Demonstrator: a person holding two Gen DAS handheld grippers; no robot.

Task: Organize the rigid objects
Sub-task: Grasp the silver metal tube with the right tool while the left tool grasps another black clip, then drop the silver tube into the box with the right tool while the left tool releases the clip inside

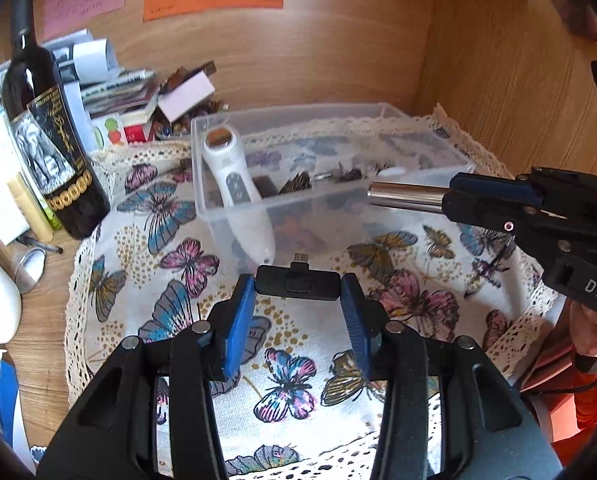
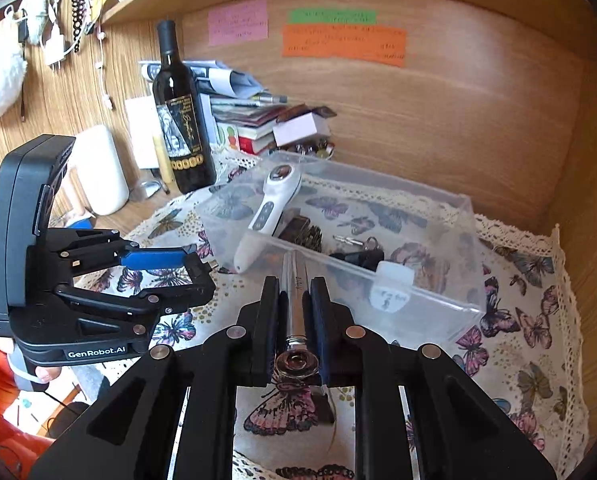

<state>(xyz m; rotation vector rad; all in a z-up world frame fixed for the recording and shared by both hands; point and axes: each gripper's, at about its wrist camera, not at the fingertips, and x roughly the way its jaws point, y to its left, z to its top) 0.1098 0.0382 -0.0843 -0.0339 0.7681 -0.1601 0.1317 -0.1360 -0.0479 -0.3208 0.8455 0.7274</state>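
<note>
My left gripper (image 1: 298, 284) is shut on a small black adapter (image 1: 296, 283) with a USB plug, held above the butterfly cloth just in front of the clear plastic box (image 1: 258, 120). My right gripper (image 2: 294, 292) is shut on a silver metal tube (image 2: 294, 280), its tip over the box's near wall (image 2: 338, 264). In the left wrist view the tube (image 1: 406, 196) pokes out over the box's right side. In the box lie a white handheld device (image 2: 268, 208), a dark patterned piece (image 2: 304, 232), keys (image 2: 358, 248) and a small white thing (image 2: 394, 272).
A dark wine bottle (image 2: 180, 120) stands left of the box, with stacked books and papers (image 2: 250, 120) behind it. A white container (image 2: 102, 168) stands at the far left. Wooden walls close the back and right. The butterfly cloth (image 2: 518, 320) covers the desk.
</note>
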